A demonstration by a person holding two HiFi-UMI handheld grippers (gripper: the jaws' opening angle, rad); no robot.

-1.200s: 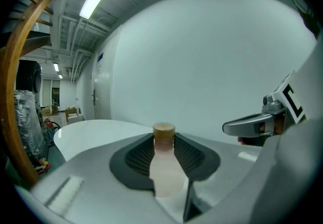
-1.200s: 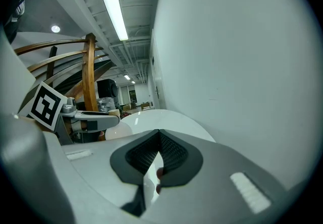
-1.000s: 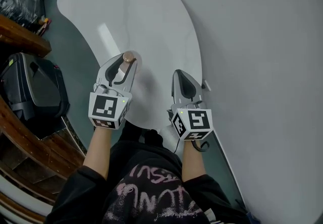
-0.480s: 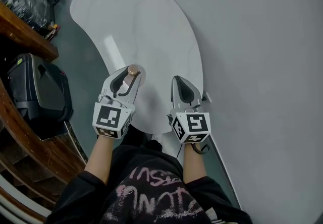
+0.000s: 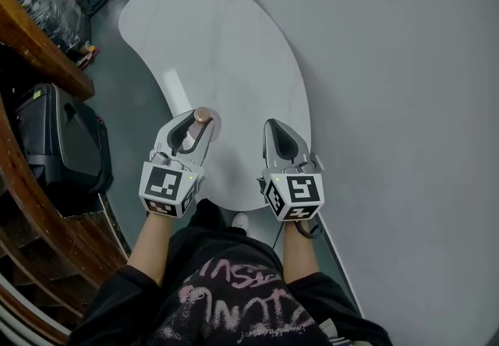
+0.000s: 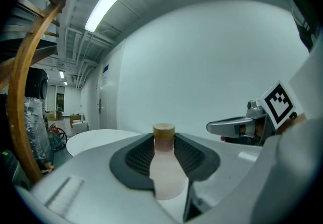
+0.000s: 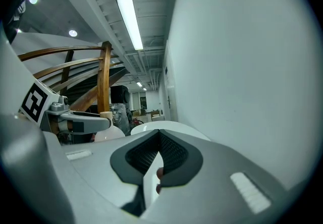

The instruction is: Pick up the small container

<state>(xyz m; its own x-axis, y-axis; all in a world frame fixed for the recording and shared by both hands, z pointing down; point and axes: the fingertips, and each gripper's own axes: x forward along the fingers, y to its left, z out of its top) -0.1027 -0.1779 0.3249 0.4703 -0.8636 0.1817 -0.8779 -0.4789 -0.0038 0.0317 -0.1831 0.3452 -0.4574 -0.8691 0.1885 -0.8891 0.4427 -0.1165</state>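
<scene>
The left claw (image 5: 199, 120) is clamped on the small container (image 6: 165, 167) at lower centre. The right claw (image 5: 274, 128) is closed over the white tabletop (image 5: 210, 33).

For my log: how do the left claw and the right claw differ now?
The left claw is shut on the small tan-capped container; the right claw is shut and empty. The left claw is nearer the white table's open edge, the right claw nearer the wall. Both are above the table.
</scene>
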